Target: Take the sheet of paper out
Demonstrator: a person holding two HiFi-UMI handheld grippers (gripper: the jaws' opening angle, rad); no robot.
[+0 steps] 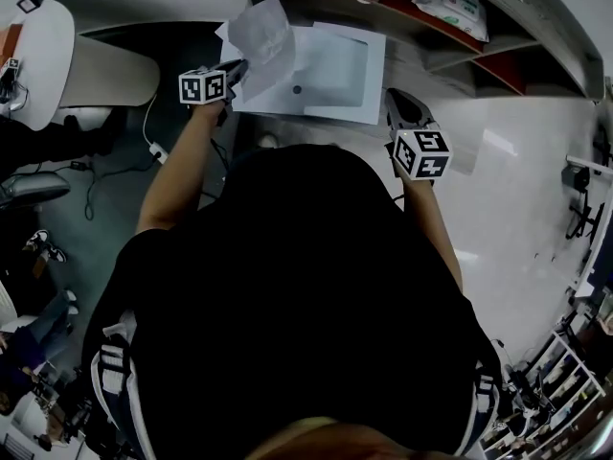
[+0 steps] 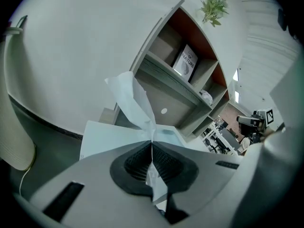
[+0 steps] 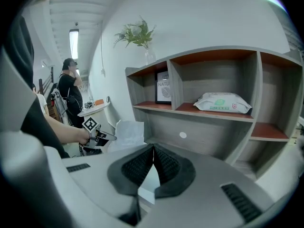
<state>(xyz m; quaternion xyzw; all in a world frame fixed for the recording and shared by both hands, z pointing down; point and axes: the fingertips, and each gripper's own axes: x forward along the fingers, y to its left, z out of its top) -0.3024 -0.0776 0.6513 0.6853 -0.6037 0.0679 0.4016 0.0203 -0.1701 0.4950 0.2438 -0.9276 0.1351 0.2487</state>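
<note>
Extraction looks nearly done: left hand-held gripper (image 2: 152, 144) clamps the creased white paper sheet (image 2: 130, 96) over the white rectangular tray (image 1: 335, 65); right hand-held gripper (image 3: 153, 148) sits closed, empty; lift slowly to avoid tearing.

A grey shelf unit (image 3: 213, 137) with red-brown boards stands against the white wall. On its top, at the left end, is a glass vase with a green plant (image 3: 142, 39). A framed print (image 3: 164, 93) stands in the upper left compartment against the divider, and a pack of wipes (image 3: 223, 102) lies in the middle one. A flat white box (image 1: 330, 70) lies on the wide lower ledge, toward its left end.
</note>
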